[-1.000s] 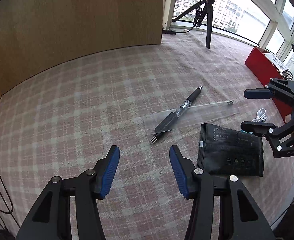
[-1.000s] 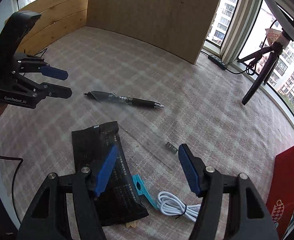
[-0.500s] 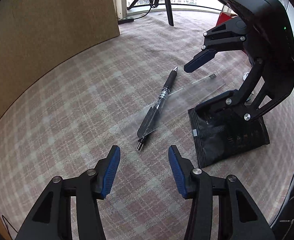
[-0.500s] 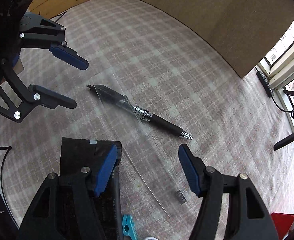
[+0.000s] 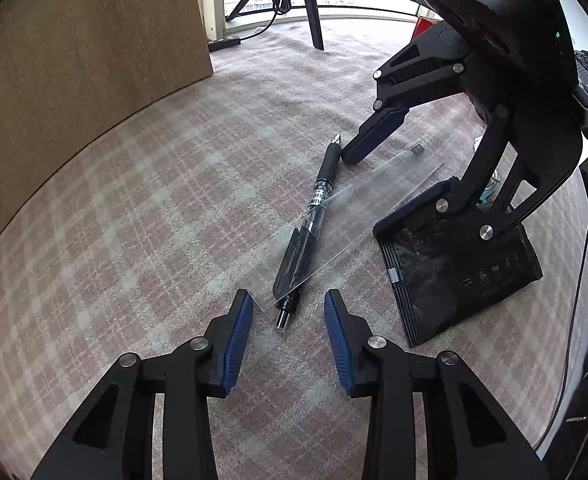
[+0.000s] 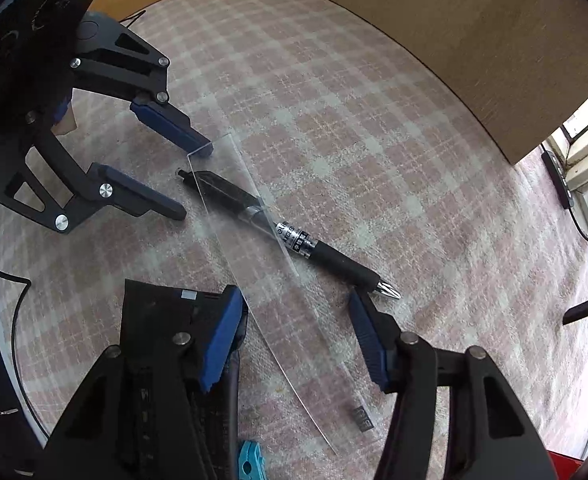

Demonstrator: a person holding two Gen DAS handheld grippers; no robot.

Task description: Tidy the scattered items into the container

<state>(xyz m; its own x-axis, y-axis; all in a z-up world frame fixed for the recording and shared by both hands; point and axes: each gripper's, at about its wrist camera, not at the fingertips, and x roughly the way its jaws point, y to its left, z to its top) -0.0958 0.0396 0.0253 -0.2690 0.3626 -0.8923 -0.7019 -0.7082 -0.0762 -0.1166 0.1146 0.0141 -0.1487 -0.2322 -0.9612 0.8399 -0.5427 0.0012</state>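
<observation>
Both claws closing — pen point(image 5: 321, 196) between

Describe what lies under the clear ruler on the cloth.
Under the clear ruler lies the black pen, its clip half showing through; below both is the checked cloth. Nothing else shows beneath.

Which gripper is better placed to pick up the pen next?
Left, probably. The left gripper straddles the pen's clicker end, fingers closing but not touching. The right gripper straddles the clear ruler, one finger beside the pen tip.
</observation>
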